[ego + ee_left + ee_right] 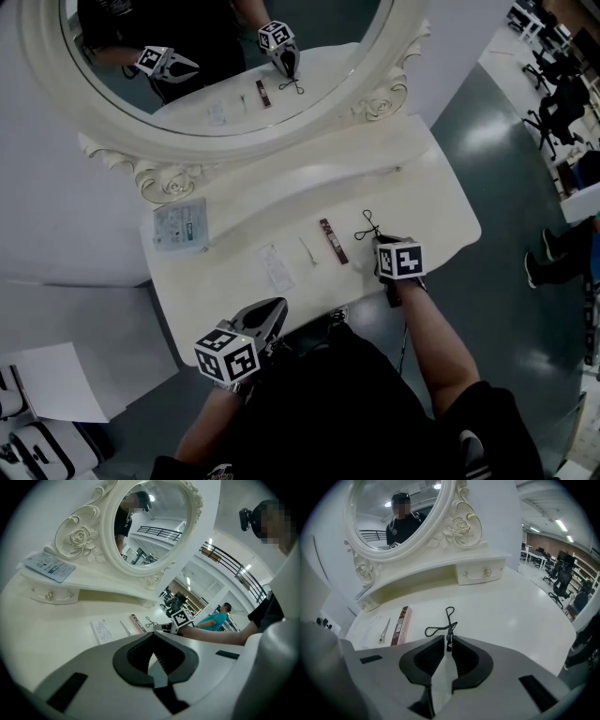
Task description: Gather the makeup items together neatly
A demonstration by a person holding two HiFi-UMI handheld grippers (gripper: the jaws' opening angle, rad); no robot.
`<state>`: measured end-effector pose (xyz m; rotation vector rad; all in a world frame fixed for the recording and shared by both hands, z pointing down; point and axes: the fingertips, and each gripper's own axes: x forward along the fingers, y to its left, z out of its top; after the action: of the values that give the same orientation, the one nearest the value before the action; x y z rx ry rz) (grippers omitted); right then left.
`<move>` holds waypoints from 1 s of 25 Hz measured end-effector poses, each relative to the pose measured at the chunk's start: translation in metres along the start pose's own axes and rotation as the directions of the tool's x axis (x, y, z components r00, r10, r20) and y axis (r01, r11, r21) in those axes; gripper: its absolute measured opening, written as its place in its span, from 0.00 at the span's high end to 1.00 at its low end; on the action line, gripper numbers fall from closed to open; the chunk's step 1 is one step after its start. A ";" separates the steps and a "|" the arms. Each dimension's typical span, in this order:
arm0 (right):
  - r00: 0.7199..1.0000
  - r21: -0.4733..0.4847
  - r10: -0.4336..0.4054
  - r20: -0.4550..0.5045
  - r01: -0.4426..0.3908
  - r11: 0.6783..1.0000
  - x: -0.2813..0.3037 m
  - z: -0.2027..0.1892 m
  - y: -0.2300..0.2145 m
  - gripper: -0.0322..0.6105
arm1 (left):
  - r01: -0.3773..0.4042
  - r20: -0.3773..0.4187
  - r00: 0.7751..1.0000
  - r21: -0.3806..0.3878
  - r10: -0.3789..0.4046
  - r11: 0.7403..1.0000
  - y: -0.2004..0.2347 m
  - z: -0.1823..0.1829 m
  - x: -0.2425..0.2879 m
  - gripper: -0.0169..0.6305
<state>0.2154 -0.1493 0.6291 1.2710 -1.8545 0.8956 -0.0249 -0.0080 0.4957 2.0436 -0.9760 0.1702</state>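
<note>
Dressing table (422, 178) beneath an oval mirror (216, 56), seen from above. Right gripper (378, 239) at the right end of a loose row of items, jaws all but together and pinched on the near end of the black eyelash curler (371, 228), handle loops pointing far toward the mirror. Grip taken at the end opposite the loops, presumably for dragging or lifting the curler left toward its neighbours. Leftward in turn: slim brown box (333, 241), thin metal tool resembling tweezers (307, 250), flat white sachet (275, 266); roughly in line but apart, not yet gathered. Pale-blue packet (180, 225) well apart on the raised shelf at far left, probably the longest fetch. Left gripper (279, 305) at the near edge, jaws closed tip to tip on nothing, apparently parked clear of the working side. Barcode and small print on the box, fine print on sachet and packet, none large enough to read; no brand legible.
</note>
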 end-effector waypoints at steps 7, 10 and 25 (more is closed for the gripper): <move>0.998 0.023 -0.022 0.061 0.020 1.000 -0.020 0.009 0.000 0.79 | 0.006 0.010 1.000 0.021 -0.006 1.000 0.001 0.006 -0.009 0.96; 0.989 0.039 -0.034 0.142 0.028 0.999 -0.045 0.019 0.004 0.79 | 0.014 0.015 1.000 0.033 -0.014 0.999 0.003 0.010 -0.014 0.96; 0.886 0.073 0.157 0.437 -0.208 0.975 -0.153 0.021 0.156 0.90 | 0.130 -0.041 0.991 0.124 -0.126 0.984 0.020 0.017 -0.067 0.96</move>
<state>0.1054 -0.0533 0.4652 1.4744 -2.3288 0.8841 -0.0887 0.0114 0.4682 2.2052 -0.8288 0.2016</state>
